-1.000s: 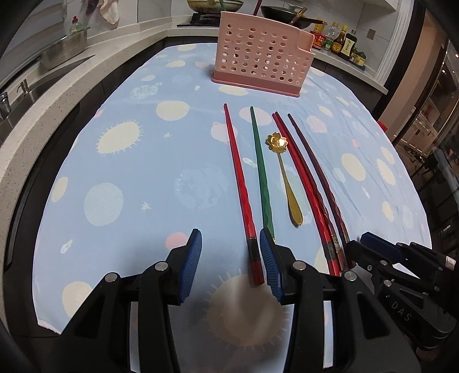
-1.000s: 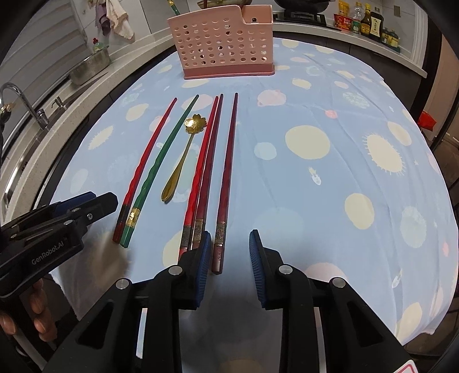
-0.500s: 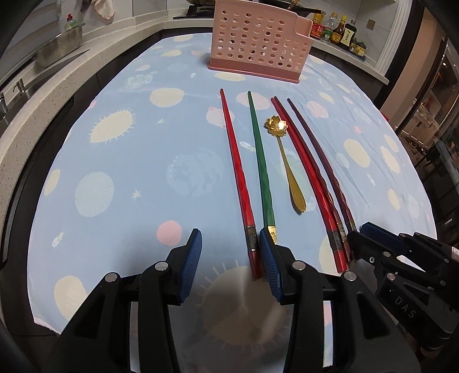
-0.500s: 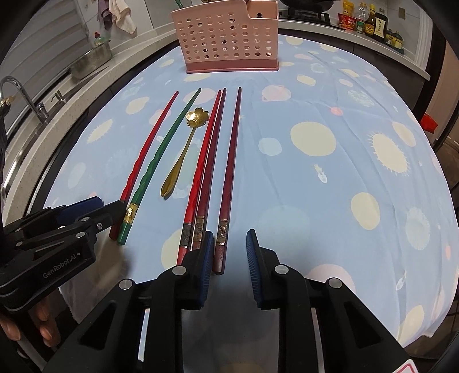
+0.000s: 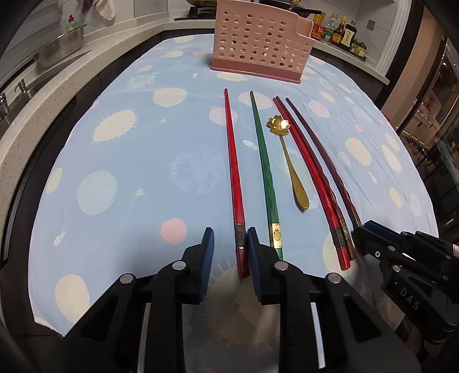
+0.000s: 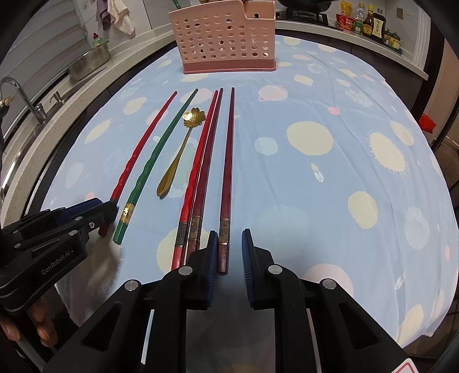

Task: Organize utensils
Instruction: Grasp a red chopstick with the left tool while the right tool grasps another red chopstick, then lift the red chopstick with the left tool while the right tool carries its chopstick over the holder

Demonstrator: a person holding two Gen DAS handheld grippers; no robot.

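Several chopsticks and a gold flower spoon (image 5: 287,155) lie in a row on the blue cloth. My left gripper (image 5: 231,238) is open, its pads on either side of the near end of the leftmost red chopstick (image 5: 233,172); a green chopstick (image 5: 265,166) lies just right of it. My right gripper (image 6: 228,241) is open around the near end of the rightmost dark red chopstick (image 6: 228,160). Two more red chopsticks (image 6: 200,163) lie left of it. A pink perforated utensil holder (image 5: 261,48) stands upright at the far end.
The blue patterned cloth (image 5: 129,160) covers the table. A counter with a sink and tap (image 6: 17,94) runs along the left. Sauce bottles (image 6: 370,23) stand at the back right. A metal bowl (image 5: 60,48) sits on the left counter.
Both grippers moved forward along the table. The left now straddles the red chopstick's end and the right straddles the dark red chopstick's end. Both jaws have narrowed slightly.
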